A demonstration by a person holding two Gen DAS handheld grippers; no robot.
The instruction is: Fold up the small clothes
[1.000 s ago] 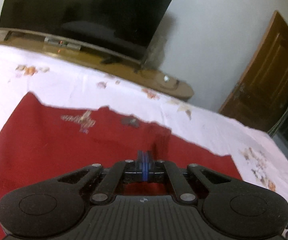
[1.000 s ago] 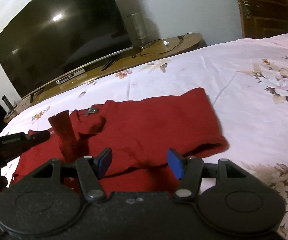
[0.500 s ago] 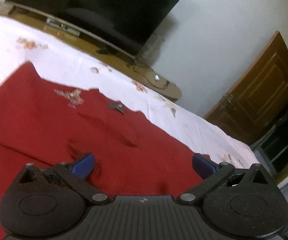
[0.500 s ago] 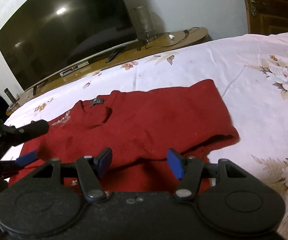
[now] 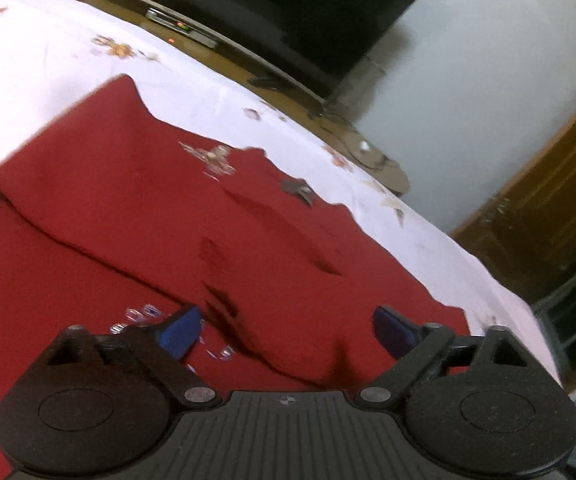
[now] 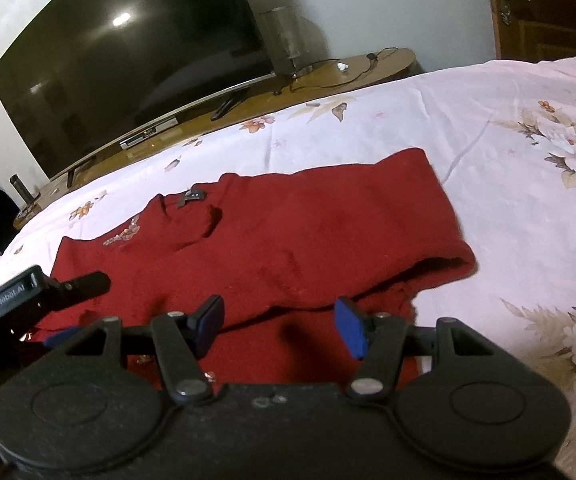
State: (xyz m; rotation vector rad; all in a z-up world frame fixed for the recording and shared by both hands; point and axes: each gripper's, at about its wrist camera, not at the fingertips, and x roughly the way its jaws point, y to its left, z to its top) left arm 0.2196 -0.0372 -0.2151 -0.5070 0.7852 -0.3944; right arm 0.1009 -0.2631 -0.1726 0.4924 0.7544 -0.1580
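Sweater (image 6: 288, 236) lies flat, lengthwise left-right.

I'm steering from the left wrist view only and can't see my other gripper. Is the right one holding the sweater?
Observer: No. The right gripper is open over the sweater's near edge, and its pads do not press the cloth.
Operator: Where does the sweater end on that side?
Observer: It ends just right of that gripper, in a rolled edge lying on the sheet.
Operator: Can you see my left gripper from there?
Observer: Yes. The left gripper is at the sweater's left edge with its jaws closing. I see nothing pinched in it.
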